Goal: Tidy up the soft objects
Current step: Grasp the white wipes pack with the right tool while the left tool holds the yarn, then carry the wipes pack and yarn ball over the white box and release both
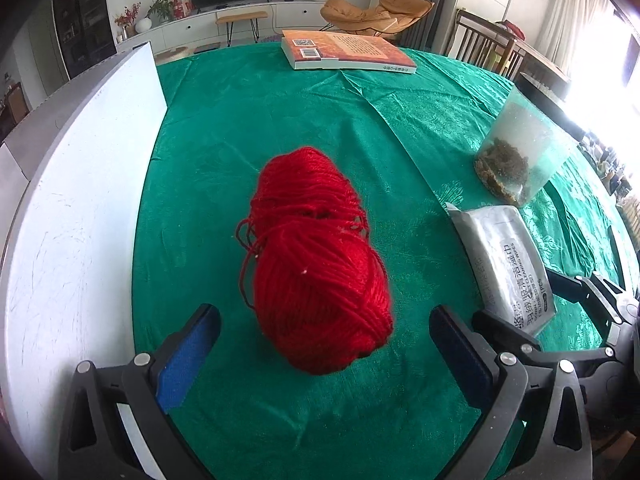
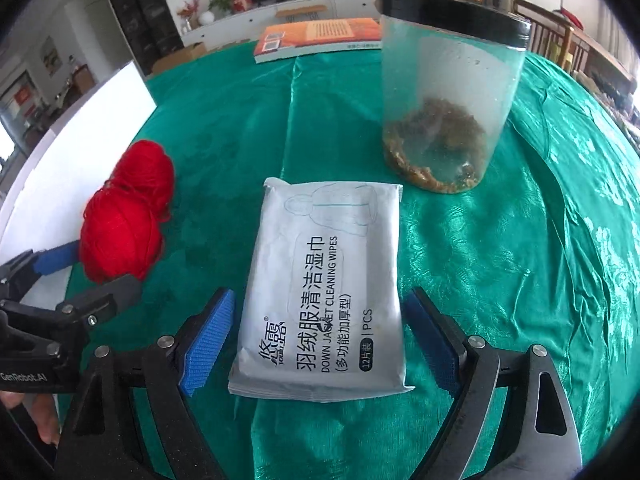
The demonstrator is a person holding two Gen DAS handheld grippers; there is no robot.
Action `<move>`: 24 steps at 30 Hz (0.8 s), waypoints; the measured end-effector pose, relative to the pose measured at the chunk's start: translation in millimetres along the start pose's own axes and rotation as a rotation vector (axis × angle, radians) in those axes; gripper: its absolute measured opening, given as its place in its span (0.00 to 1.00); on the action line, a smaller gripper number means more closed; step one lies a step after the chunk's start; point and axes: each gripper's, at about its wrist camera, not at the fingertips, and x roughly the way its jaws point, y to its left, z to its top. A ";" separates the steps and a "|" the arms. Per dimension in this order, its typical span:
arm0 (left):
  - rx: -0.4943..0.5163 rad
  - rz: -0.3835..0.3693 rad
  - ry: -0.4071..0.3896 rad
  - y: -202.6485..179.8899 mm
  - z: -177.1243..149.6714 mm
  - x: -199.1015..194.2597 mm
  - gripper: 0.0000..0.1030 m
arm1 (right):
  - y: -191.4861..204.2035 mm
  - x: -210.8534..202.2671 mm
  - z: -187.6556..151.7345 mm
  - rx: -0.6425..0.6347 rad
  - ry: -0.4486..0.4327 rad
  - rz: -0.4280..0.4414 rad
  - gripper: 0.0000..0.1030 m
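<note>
Red yarn [image 1: 320, 264] lies in the middle of the left wrist view, on a green cloth [image 1: 280, 128] that covers the worktop. The yarn is a fat roll with some loose threads hanging at its left side. The left gripper [image 1: 325, 338] sits at the bottom of the frame with its jaws wide apart. The near end of the yarn is between the two blue pads [image 1: 186, 354], and I cannot tell if they touch it.

A white pack of wipes [image 2: 324, 292] fills the lower middle of the right wrist view. It lies flat on the cloth. The words on it read "DOWN JACKET CLEANING WIPES" and "PCS", with Chinese writing beside them. The right gripper [image 2: 318, 334] is at the bottom of that frame, jaws apart, one blue pad on each side of the pack's near end. The pads look just beside the pack, not pressing it.

A clear jar [image 2: 448, 92] with a black lid stands upright in the upper right, past the pack. It has brown bits at the bottom. An orange book [image 2: 320, 38] lies flat at the top of the frame, at the far edge of the worktop. A white board [image 1: 80, 220] takes up the left side of the left wrist view. In the lower left of the right wrist view, the other gripper's black body reads "GenRobot.AI".
</note>
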 end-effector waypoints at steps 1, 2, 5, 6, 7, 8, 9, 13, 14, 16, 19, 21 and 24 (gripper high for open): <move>-0.010 0.008 0.013 0.4 3.0 4.3 1.00 | 4.6 1.8 -0.7 -0.045 0.014 -0.008 0.85; -0.020 0.013 0.029 1.5 4.5 8.9 1.00 | 5.9 1.6 -2.5 -0.082 0.012 -0.014 0.80; -0.037 0.020 0.060 4.2 7.2 18.7 1.00 | -16.8 -6.6 -8.6 -0.054 -0.001 -0.026 0.68; -0.036 0.018 0.063 4.4 6.4 20.7 1.00 | -34.7 -11.4 -8.0 -0.022 -0.004 -0.034 0.68; -0.035 0.016 0.069 4.6 6.4 23.1 1.00 | -54.0 -16.3 -8.0 0.020 -0.013 -0.044 0.67; -0.032 0.023 0.069 4.2 6.3 24.5 1.00 | -75.8 -21.1 -7.3 0.073 -0.025 -0.054 0.67; -0.026 0.027 0.067 3.3 7.1 24.8 1.00 | -98.8 -24.3 -4.9 0.131 -0.040 -0.051 0.67; -0.062 -0.021 0.074 5.1 12.4 25.4 1.00 | -174.2 -23.6 24.5 0.285 -0.093 -0.080 0.67; -0.067 -0.031 0.069 5.0 14.6 24.3 1.00 | -186.0 -21.1 34.4 0.301 -0.093 -0.097 0.67; -0.056 -0.022 0.058 2.5 17.7 23.2 1.00 | -202.7 -18.3 48.9 0.330 -0.109 -0.099 0.67; -0.017 0.001 0.056 -5.0 18.6 25.5 0.86 | -215.6 -14.4 68.1 0.322 -0.126 -0.139 0.67; 0.003 0.024 0.048 -8.9 18.3 26.8 0.68 | -221.4 -3.2 78.7 0.303 -0.100 -0.151 0.67; -0.014 -0.023 0.017 -6.7 21.8 22.4 0.49 | -231.3 20.9 86.1 0.289 -0.002 -0.149 0.67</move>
